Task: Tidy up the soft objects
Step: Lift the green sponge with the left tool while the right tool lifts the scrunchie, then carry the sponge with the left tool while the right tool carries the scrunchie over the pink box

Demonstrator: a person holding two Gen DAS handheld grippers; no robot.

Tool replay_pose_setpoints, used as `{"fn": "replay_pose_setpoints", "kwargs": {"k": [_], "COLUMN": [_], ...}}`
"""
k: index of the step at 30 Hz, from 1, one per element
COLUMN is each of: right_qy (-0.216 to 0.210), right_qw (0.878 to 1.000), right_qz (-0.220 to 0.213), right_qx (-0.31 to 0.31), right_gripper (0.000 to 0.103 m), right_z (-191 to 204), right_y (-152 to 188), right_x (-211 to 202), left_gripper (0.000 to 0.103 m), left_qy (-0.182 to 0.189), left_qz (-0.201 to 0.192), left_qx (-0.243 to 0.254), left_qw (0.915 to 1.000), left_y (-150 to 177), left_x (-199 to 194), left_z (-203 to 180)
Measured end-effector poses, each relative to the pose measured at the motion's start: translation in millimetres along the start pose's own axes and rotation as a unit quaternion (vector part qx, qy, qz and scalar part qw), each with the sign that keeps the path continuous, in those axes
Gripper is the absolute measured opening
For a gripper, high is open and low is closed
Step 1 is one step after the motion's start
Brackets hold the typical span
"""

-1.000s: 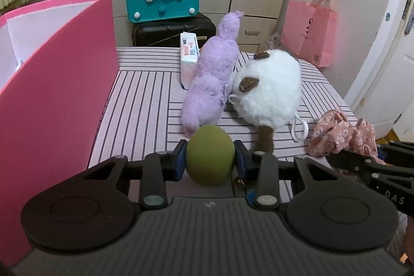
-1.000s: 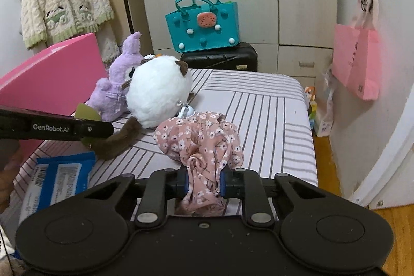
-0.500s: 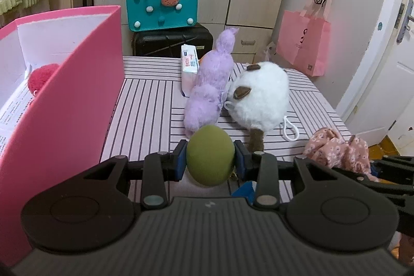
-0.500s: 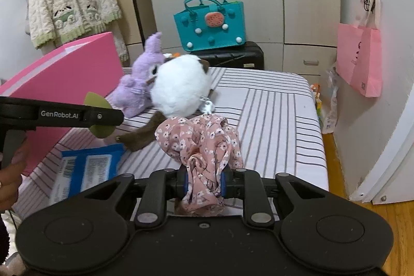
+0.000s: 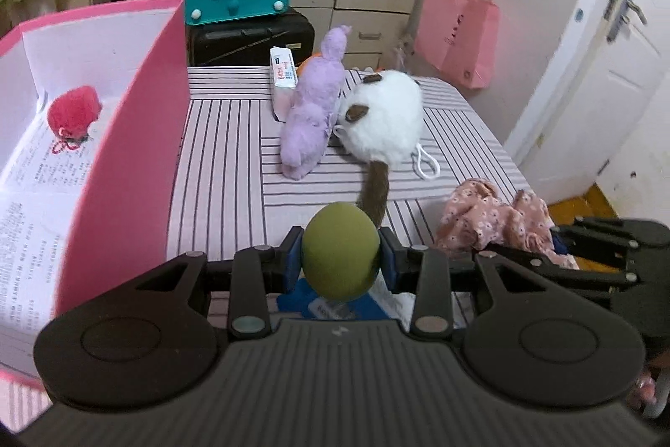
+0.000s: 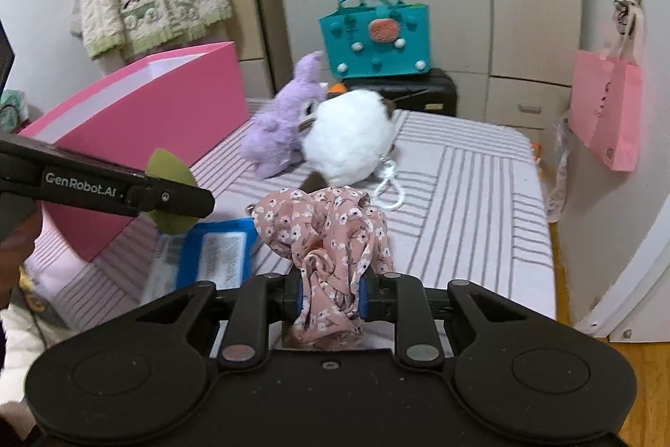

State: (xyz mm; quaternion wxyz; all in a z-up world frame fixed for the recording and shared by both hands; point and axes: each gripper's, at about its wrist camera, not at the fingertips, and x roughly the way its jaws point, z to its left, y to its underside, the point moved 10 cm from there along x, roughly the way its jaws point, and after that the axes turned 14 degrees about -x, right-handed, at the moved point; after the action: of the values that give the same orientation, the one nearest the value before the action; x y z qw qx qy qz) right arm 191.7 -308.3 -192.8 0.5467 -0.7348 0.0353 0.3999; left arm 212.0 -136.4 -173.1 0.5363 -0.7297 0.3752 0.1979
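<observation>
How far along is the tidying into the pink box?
Done: one red pom-pom lies inside the pink box. In hand: left gripper clamps the green ball; right gripper pinches the floral cloth. Left on the bed: purple plush and white plush.

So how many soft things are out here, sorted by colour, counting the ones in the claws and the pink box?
Purple: 1, plush toy
White: 1, round plush
Green: 1, ball in left claw
Pink floral: 1, cloth in right claw
Red: 1, pom-pom in pink box
Total: 5
</observation>
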Motion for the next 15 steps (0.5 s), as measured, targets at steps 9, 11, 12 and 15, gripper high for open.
{"fn": "replay_pose_setpoints", "kwargs": {"k": [9, 11, 12, 15], "right_qy": [-0.05, -0.06, -0.064, -0.078], "right_qw": [0.999, 0.998, 0.998, 0.996], "right_qz": [0.019, 0.025, 0.027, 0.034], "right_qx": [0.009, 0.009, 0.008, 0.008], "right_gripper": [0.028, 0.028, 0.028, 0.028], "right_z": [22, 27, 30, 38], "right_y": [-1, 0, 0, -1], "right_x": [-14, -17, -18, -22], "left_gripper": [0.036, 0.036, 0.036, 0.036], "left_qy": [0.031, 0.034, 0.037, 0.04], "left_qz": [0.046, 0.052, 0.056, 0.067], "left_qx": [0.013, 0.015, 0.016, 0.017], "left_qw": [0.9983, 0.998, 0.9977, 0.9968], "left_y": [12, 12, 13, 15], "left_x": [-25, -30, -32, -38], "left_z": [4, 7, 8, 10]}}
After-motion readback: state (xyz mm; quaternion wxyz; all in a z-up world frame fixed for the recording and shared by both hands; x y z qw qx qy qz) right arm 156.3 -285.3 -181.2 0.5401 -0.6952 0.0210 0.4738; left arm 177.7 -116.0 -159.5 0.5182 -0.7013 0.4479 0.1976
